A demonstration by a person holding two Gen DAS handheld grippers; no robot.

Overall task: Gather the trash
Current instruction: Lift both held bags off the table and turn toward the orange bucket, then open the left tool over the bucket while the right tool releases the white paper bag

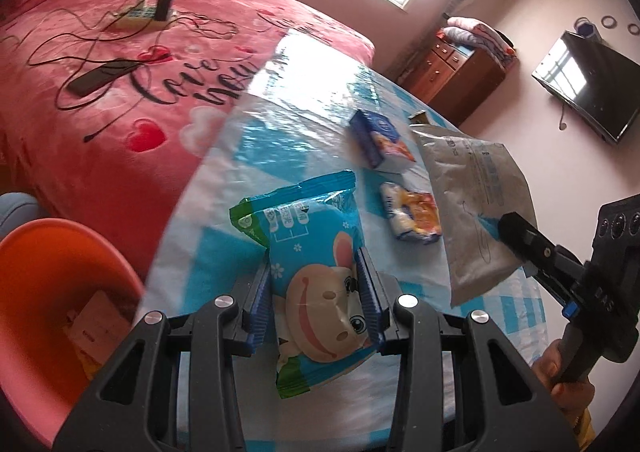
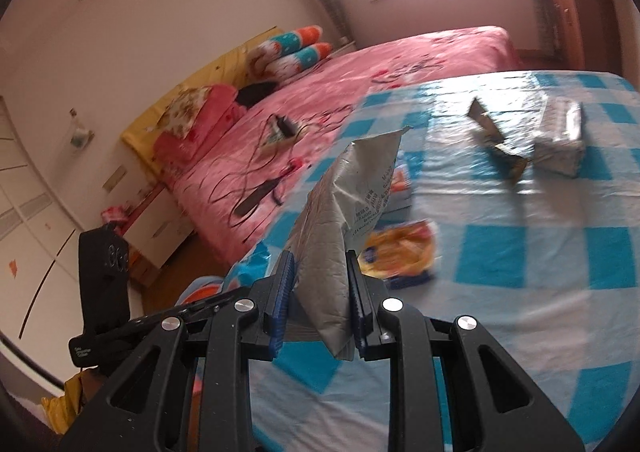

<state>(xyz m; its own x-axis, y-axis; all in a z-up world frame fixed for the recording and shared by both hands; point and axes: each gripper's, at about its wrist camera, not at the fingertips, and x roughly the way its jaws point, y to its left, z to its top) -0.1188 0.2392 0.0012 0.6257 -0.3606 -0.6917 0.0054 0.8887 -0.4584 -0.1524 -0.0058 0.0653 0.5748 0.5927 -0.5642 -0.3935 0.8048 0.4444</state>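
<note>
Two wrappers are being pinched: snack bag (image 1: 316, 288) by left fingers (image 1: 260, 292), nearer the bin (image 1: 60, 292); grey pouch (image 2: 340, 219) by right fingers (image 2: 354, 284).

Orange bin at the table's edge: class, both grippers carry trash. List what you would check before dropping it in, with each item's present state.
1. Left gripper clamped on blue snack wrapper: ok.
2. Right gripper clamped on grey foil bag: ok.
3. Orange bin open-topped, with room: ok.
4. Either gripper above the bin: not ok.
5. Table cleared of trash: not ok; blue box and yellow wrapper remain.
</note>
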